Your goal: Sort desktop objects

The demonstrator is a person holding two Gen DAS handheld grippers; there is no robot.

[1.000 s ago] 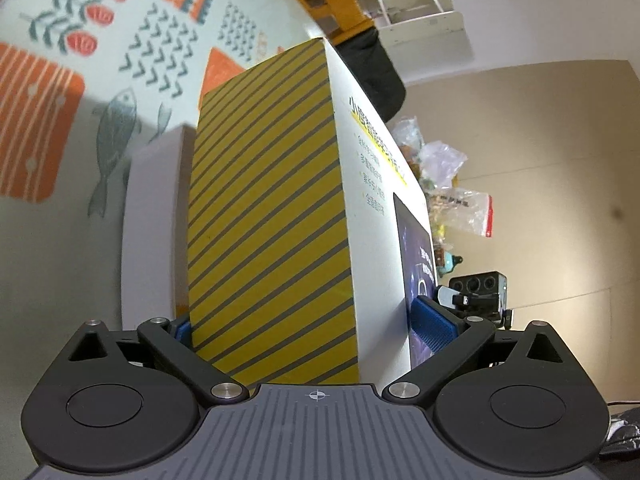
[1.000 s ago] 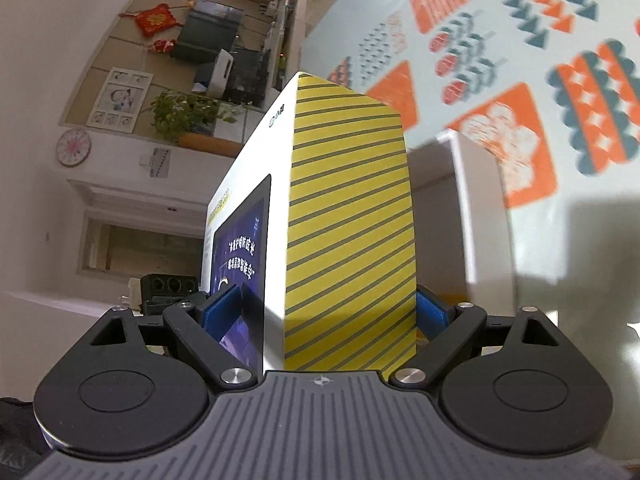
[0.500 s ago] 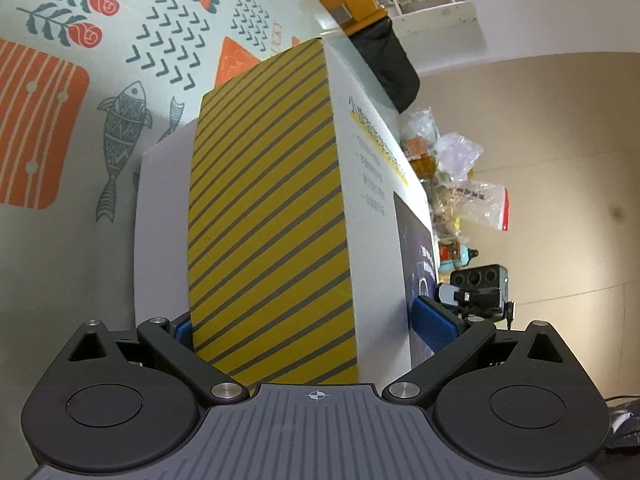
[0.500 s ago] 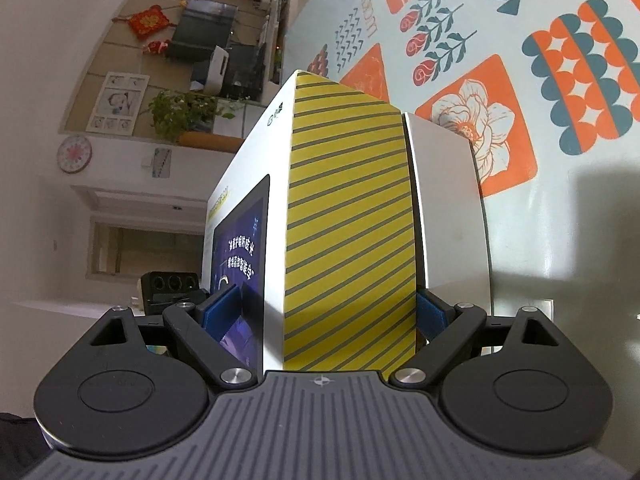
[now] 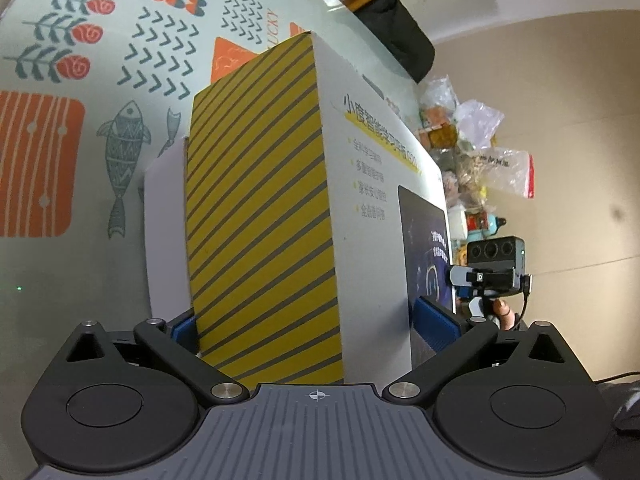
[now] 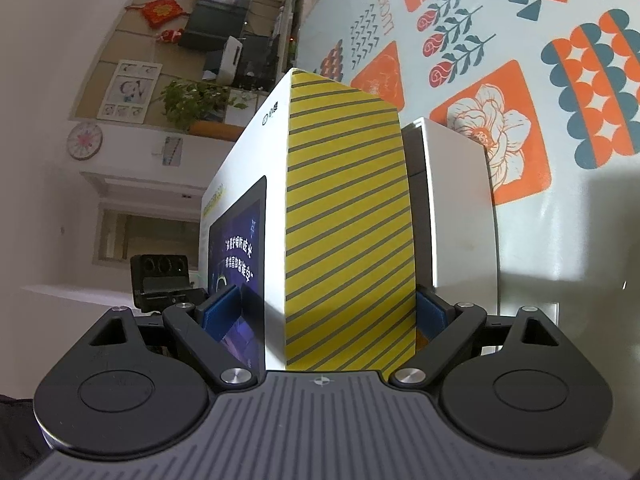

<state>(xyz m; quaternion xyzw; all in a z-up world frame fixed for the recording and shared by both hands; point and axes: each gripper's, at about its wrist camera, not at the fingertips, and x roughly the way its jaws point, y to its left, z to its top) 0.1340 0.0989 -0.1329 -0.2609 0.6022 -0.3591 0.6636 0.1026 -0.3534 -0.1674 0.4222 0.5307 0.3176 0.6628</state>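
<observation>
Both my grippers are clamped on the yellow-striped box (image 5: 260,208), one at each end.

The box fills the centre of each wrist view, its striped side facing the camera and its white printed face turned toward 3 o'clock on the left camera. My left gripper (image 5: 312,322) pinches it between blue pads (image 5: 436,322); my right gripper (image 6: 324,310) does the same from the opposite end. A white box (image 6: 460,208) sits flush against it, at 2 o'clock on the right camera. Beneath lies the patterned tablecloth (image 5: 60,80). Plastic bags (image 5: 480,148) are heaped at 2 o'clock on the left camera.
</observation>
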